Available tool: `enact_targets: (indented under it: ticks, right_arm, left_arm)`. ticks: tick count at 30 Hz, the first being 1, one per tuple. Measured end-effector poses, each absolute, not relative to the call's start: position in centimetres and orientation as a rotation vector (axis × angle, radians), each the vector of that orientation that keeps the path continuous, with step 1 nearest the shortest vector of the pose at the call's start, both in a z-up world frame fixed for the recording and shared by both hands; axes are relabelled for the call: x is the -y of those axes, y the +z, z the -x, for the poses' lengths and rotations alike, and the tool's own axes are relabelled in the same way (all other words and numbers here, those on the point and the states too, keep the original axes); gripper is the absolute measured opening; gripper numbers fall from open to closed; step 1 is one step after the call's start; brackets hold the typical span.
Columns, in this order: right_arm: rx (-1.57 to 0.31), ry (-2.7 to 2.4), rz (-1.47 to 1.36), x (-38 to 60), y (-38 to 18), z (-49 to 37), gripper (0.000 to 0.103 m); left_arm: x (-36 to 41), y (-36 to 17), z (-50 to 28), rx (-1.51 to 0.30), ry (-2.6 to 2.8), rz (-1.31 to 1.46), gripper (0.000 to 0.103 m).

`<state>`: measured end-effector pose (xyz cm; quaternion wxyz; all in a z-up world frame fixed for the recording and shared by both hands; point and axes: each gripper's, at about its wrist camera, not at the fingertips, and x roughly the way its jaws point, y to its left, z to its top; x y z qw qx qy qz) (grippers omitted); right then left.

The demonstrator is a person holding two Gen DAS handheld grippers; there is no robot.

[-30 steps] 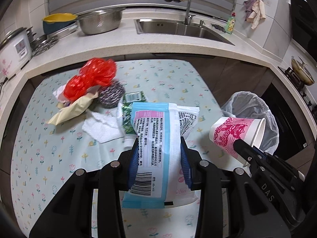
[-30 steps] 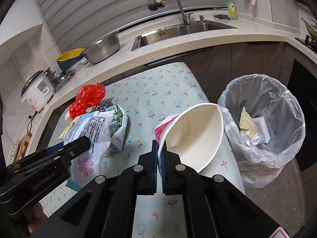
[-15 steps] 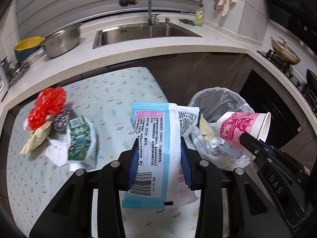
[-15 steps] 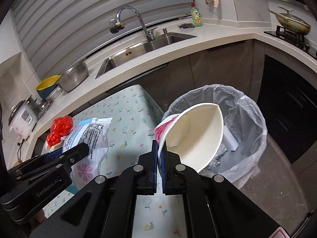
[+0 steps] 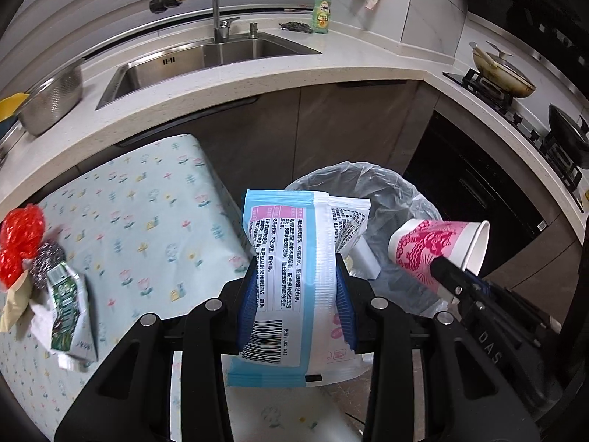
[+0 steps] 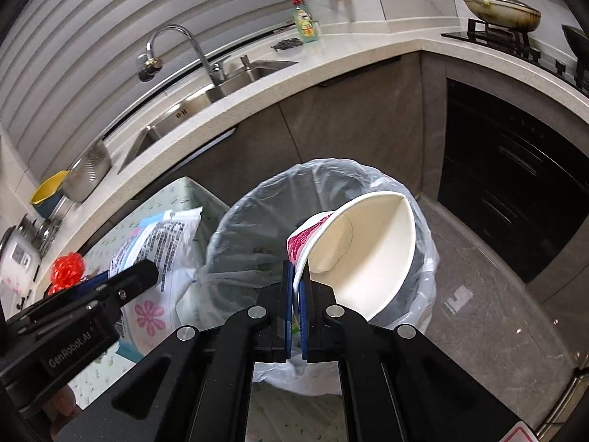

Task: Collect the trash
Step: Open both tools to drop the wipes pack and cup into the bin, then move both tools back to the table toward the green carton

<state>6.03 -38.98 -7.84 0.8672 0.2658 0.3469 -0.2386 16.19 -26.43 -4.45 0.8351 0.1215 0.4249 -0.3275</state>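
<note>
Both hands were loaded, landmark = lined trash bin [image 6: 423, 258].

Left gripper [image 5: 296, 291] was clamped on a blue-and-white wipes-type packet [image 5: 291, 269], pads pressing its two long edges. Packet's long axis ran along the fingers, top end poking out toward the bin's near-left rim, barcode end back toward the camera. Bin lay straight ahead and below it.

Right gripper [image 6: 294, 294] had its jaws pinched almost fully together on the rim wall of a pink-printed paper cup [image 6: 360, 254]. Cup lay tipped on its side, mouth facing the camera, body already over the bin opening. I'd judge the right hand the nearer one, so the cup looked set to drop first.

Leftover trash sat on the floral tablecloth [image 5: 147, 221], well left of the bin: red plastic bag [image 5: 20, 243], steel scourer [image 5: 48, 263], green wrapper [image 5: 68, 302].

Readable writing: "GenRobot.AI" on the left gripper's body, "DAS" on the right gripper's, "LBS-1415" beside the packet's barcode. Packet's Chinese text was too small to make out.
</note>
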Motion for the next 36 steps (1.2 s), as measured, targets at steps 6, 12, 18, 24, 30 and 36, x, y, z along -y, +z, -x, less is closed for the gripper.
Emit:
enact_targets:
  ticks: [6,12,18,24,30,36]
  right_arm:
    - [-0.742,-0.516,-0.574,39.7,-9.1,-6.2,0.003]
    - [-0.749,-0.516,-0.576,39.8,-9.3,-6.7,0.006]
    - [-0.732,-0.518,-0.575,39.4,-8.8,-7.2,0.015]
    - [-0.714,-0.525,-0.570,38.6,-8.0,-7.2,0.033]
    - [-0.700,-0.520,-0.556,37.3,-6.8,-7.2,0.040]
    - [-0.673,-0.513,-0.532,35.0,-5.3,-7.0,0.058]
  left_arm:
    - [28.7,-5.2,-17.3,-0.920,-0.712,-0.255,0.038]
    - [29.6,-5.4,-18.1,-0.927,-0.727,-0.231,0.043]
    - [28.5,-4.9,-19.1,-0.931,-0.699,-0.165,0.074]
    - [26.7,-4.2,-19.6,-0.903,-0.654,-0.160,0.074]
    - [24.7,-3.1,-19.4,-0.865,-0.615,-0.164,0.074]
    - [22.1,-2.0,-18.7,-0.815,-0.561,-0.181,0.079]
